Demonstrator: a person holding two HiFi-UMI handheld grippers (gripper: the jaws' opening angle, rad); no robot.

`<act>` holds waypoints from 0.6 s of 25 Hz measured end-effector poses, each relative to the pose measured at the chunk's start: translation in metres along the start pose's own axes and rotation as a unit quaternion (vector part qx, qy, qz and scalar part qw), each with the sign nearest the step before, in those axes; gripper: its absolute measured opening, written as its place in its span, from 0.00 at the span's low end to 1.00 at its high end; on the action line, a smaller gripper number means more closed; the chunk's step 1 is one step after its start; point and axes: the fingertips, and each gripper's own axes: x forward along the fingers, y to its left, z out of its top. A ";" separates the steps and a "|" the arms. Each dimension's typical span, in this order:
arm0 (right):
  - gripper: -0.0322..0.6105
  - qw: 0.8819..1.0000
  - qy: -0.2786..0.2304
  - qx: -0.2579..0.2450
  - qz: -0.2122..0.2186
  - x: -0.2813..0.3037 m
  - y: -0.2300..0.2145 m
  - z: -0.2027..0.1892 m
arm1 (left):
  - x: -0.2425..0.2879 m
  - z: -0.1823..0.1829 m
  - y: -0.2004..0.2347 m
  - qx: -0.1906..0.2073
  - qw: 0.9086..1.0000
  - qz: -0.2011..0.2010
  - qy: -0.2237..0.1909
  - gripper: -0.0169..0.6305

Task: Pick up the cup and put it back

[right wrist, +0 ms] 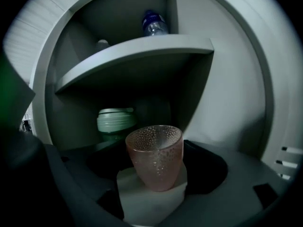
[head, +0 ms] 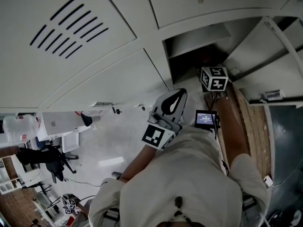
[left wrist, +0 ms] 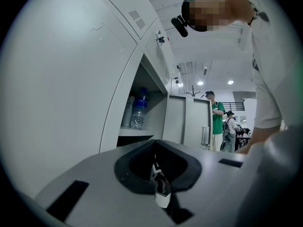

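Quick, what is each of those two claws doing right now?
Left gripper: shut, holding nothing.
Right gripper: shut on the pink cup.

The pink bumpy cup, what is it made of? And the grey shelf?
The pink dimpled cup looks like glass or clear plastic: see-through wall, glinting bumps; which one is unclear. The grey shelf looks like painted sheet metal: thin, smooth, matte.
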 end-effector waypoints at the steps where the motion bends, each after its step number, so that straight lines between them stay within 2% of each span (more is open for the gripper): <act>1: 0.60 1.000 -0.002 -0.001 0.001 -0.003 0.001 0.001 | 0.000 -0.001 -0.001 0.000 1.000 -0.001 0.001 0.04; 5: 0.60 1.000 -0.002 0.000 -0.002 -0.020 0.002 0.001 | 0.003 -0.004 -0.008 -0.002 1.000 -0.006 0.003 0.04; 12: 0.59 0.999 -0.010 0.039 -0.003 -0.068 0.003 -0.010 | 0.006 -0.012 -0.024 -0.005 1.000 -0.009 0.009 0.04; 13: 0.56 0.999 -0.011 0.045 0.001 -0.077 0.004 -0.011 | 0.005 -0.012 -0.027 -0.005 1.000 -0.010 0.009 0.04; 15: 0.39 0.999 -0.019 0.049 0.000 -0.097 0.005 -0.008 | 0.005 -0.013 -0.034 -0.005 1.000 -0.011 0.008 0.04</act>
